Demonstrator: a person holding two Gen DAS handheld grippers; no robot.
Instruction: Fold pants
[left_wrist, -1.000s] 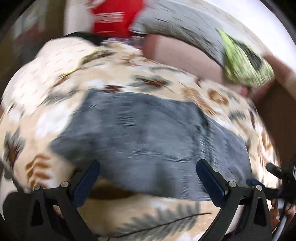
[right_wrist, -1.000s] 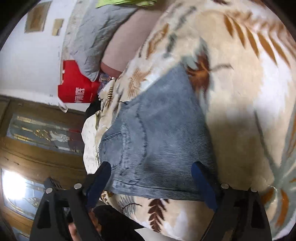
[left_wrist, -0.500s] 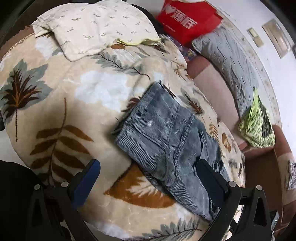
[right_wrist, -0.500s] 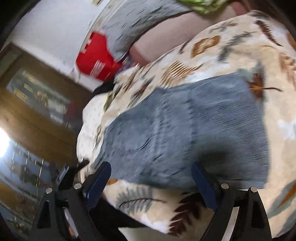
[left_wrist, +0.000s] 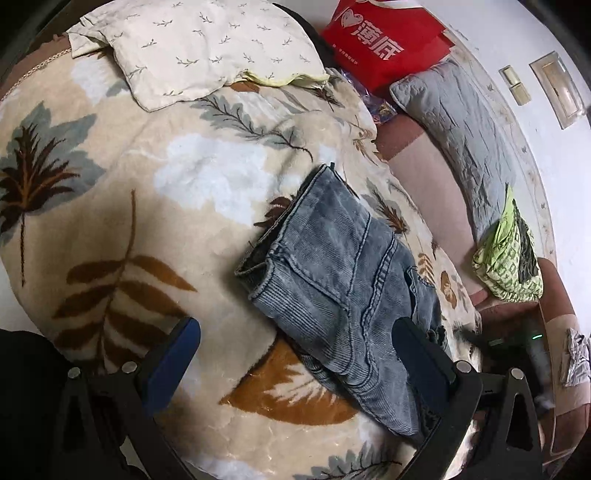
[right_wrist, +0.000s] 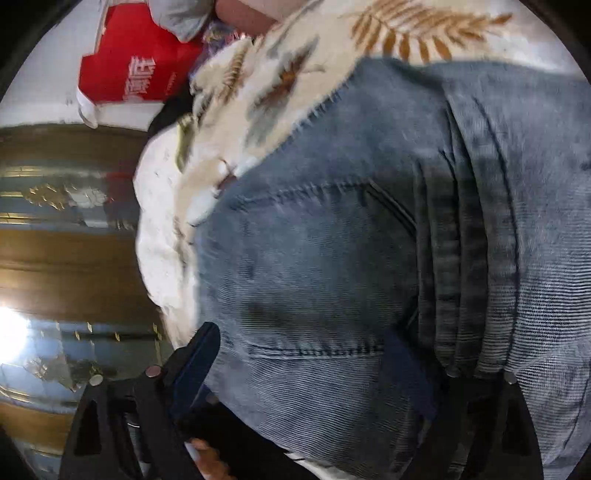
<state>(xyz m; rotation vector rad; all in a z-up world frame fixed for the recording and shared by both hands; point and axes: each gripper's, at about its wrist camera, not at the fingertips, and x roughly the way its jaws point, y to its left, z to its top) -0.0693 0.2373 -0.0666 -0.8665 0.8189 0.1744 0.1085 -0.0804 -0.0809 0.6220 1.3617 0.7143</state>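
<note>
Left gripper (left_wrist: 295, 354) spread, empty, above the blanket (left_wrist: 110, 229); right gripper (right_wrist: 306, 369) spread low over the folded pants (left_wrist: 340, 280) lying centre-right. Next, probably: grab an edge and fold again.

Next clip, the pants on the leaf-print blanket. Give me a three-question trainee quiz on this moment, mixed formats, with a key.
1. True or false: the left gripper is shut on the pants.
2. Multiple choice: what lies at the far end of the leaf-print blanket, in the left wrist view?
A. a cream pillow with a twig print
B. a wicker basket
C. a stack of books
3. Fill in: the right wrist view is mostly filled by grey-blue ____ fabric, with the right gripper close over it.

Key:
1. False. Its jaws stand wide apart, holding nothing.
2. A, the pillow, beside the red bag.
3. Corduroy, ribbed throughout.
</note>
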